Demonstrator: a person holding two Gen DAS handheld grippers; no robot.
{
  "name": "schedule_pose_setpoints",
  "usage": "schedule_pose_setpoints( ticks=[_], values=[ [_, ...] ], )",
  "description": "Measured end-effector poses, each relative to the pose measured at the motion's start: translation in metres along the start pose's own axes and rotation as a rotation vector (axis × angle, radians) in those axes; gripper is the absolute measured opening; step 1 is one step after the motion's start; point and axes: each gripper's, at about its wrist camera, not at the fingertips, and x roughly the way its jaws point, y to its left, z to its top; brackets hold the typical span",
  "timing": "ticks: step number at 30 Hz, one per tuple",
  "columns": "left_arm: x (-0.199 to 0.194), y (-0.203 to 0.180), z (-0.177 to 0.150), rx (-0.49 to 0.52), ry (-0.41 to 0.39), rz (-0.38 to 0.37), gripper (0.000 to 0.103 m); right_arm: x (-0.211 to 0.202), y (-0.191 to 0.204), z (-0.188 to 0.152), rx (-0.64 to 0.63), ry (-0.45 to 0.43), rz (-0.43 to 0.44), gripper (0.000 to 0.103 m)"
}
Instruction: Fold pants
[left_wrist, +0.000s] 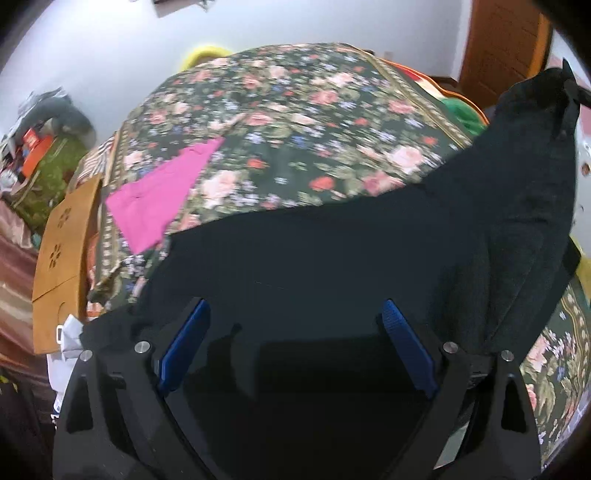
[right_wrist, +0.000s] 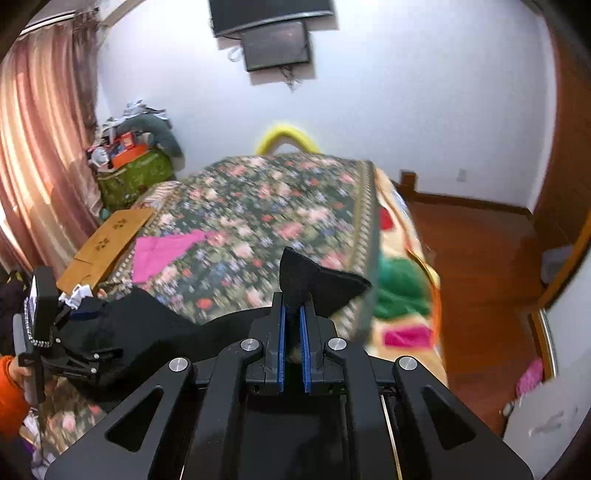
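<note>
mid-fold: black pants (left_wrist: 332, 258) draped over floral bed (left_wrist: 295, 122), one end pinched tight in right gripper (right_wrist: 291, 314), lifted. left gripper (left_wrist: 295, 314) spread wide, empty. next, probably: carrying lifted end across.

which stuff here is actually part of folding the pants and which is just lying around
Part of the job:
- black pants
- right hand-held gripper, shut on a pants corner
- left hand-held gripper, open over the pants
- floral bedspread, the work surface

Just lying about:
- pink cloth
- wooden board
- green cloth
- wall screen
</note>
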Motion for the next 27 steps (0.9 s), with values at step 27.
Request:
schedule_pose_setpoints(
  ticks=[27],
  values=[
    [0.004,-0.017,-0.019,-0.048,0.004,-0.058,0.096,-0.005,-0.022,-0.131,0.105,0.194,-0.218,0.042]
  ],
)
